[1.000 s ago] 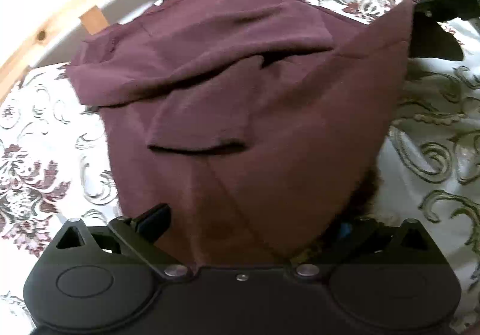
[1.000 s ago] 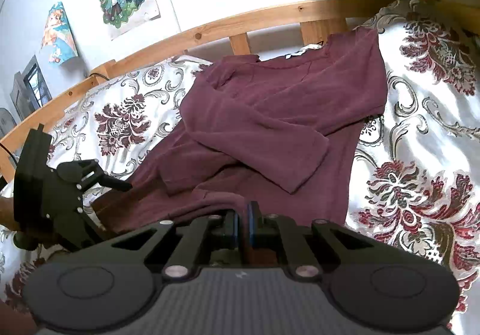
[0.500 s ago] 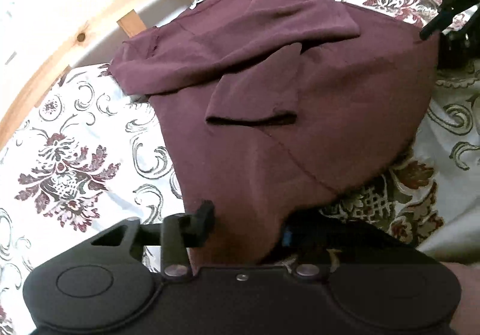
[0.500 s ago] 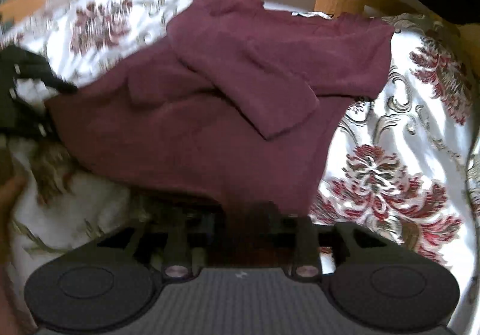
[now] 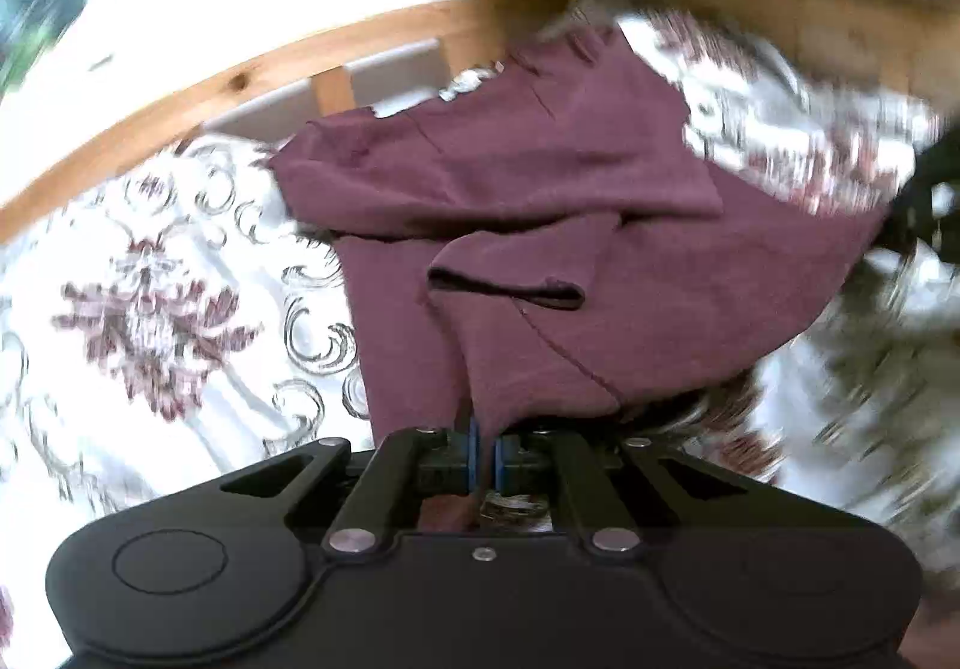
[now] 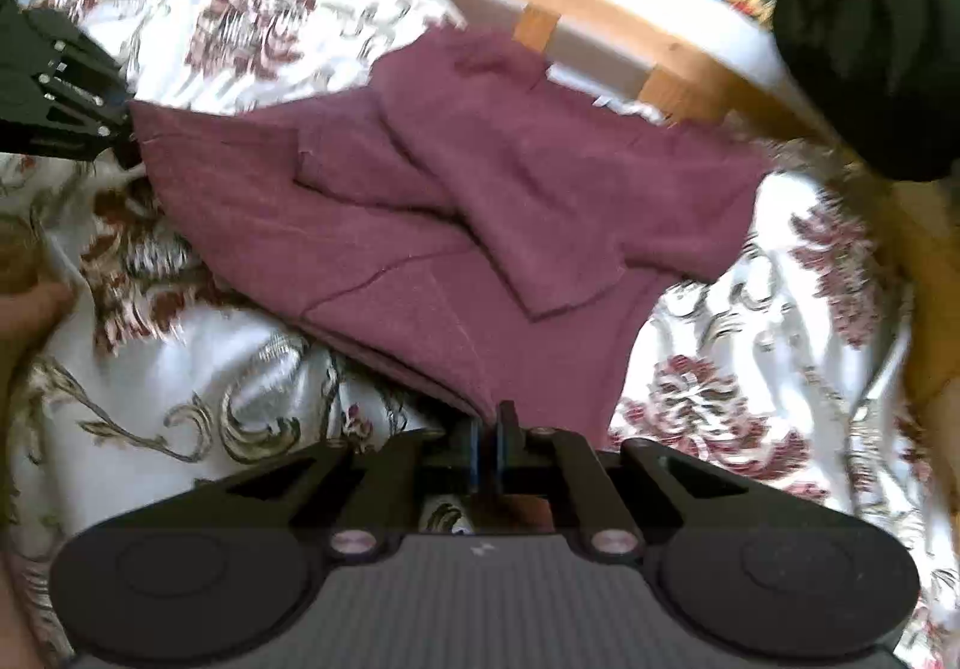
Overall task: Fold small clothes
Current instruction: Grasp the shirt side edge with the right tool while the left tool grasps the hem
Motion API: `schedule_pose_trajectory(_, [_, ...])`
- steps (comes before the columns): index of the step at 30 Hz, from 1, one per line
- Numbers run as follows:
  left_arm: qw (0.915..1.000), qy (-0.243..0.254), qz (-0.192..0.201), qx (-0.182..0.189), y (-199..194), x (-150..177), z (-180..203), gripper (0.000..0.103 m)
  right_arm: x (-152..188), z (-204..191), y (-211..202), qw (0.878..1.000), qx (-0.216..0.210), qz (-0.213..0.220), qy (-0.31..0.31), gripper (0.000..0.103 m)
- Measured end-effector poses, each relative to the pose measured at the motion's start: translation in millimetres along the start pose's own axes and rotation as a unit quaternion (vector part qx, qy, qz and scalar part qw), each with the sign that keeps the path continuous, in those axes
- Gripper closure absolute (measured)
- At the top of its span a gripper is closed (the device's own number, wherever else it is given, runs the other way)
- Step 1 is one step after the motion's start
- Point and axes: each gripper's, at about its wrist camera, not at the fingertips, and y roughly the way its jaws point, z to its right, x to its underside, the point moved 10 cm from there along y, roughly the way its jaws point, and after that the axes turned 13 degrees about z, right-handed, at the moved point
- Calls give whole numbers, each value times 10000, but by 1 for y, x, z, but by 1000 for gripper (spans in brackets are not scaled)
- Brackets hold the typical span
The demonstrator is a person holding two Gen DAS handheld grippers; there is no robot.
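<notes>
A maroon shirt lies on the floral bedspread with both sleeves folded across its body. Its collar end points toward the wooden bed frame. My left gripper is shut on the shirt's hem at one bottom corner, the cloth pinched between the blue pads. My right gripper is shut on the hem at the other bottom corner of the shirt. Each gripper shows in the other's view: the right gripper at the right edge, the left gripper at the left edge. The hem hangs stretched between them, lifted off the bedspread.
The white and maroon floral bedspread covers the bed all round the shirt. A curved wooden bed frame runs along the far side, under a white wall with posters. A dark bulky thing sits at the upper right. A hand shows at the left.
The left jaws, wide open around the hem a second ago, have shut on it. The right jaws loosened and shut again on the other corner. Both grippers have pulled back, drawing the hem taut.
</notes>
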Motion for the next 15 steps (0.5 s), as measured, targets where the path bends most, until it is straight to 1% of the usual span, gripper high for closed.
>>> schedule_pose_trajectory(2, [9993,-340,103,149,-16,-7,-2,99,-7,1,-18,9999,68,99,105,97])
schedule_pose_trajectory(5, [9978,-463,220,426,-44,-17,3,99,-18,-3,-52,9992,-10,167,377,97])
schedule_pose_trajectory(9, [9946,-680,217,753,-78,-28,4,99,-27,-22,-103,9982,-338,58,488,97])
schedule_pose_trajectory(12, [9915,-791,143,1027,-102,-37,3,99,-35,-32,-135,9941,-723,-75,799,97])
schedule_pose_trajectory(14, [9895,-889,105,1134,-109,-47,1,99,-44,-32,-149,9930,-823,-31,842,97])
schedule_pose_trajectory(15, [9885,-953,96,1168,-112,-55,-1,99,-50,-31,-153,9933,-809,26,821,97])
